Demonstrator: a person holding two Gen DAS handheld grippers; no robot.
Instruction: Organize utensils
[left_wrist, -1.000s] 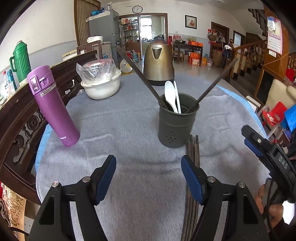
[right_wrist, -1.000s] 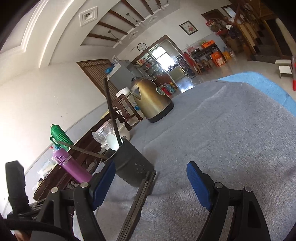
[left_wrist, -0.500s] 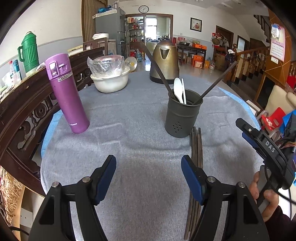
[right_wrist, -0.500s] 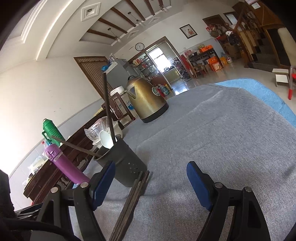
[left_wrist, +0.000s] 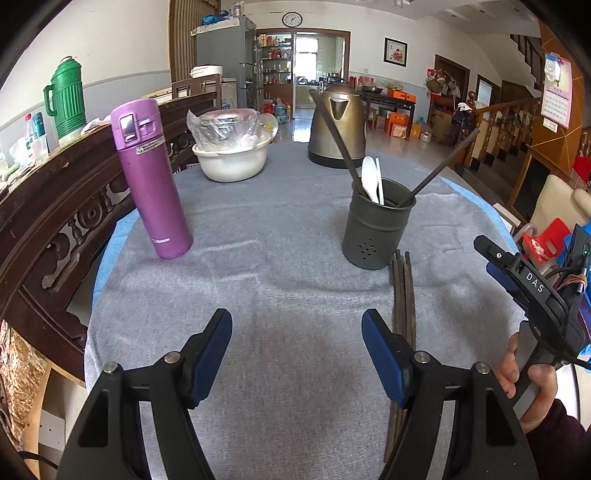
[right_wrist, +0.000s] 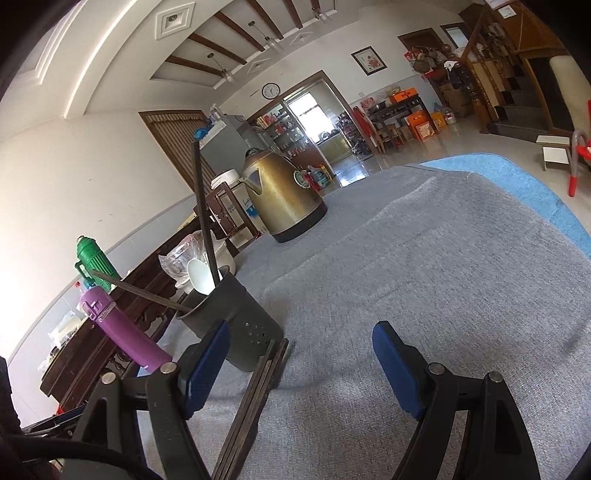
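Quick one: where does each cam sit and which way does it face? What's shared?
Left wrist: on the left tool, looking forward and down across the grey tablecloth at the utensil holder, purple flask and kettle; shows its open fingers, plus the right tool and right hand.
Right wrist: on the right tool, aimed shallower, tilted, showing ceiling; shows its open fingers.
Shared: holder, loose chopsticks, flask, kettle.
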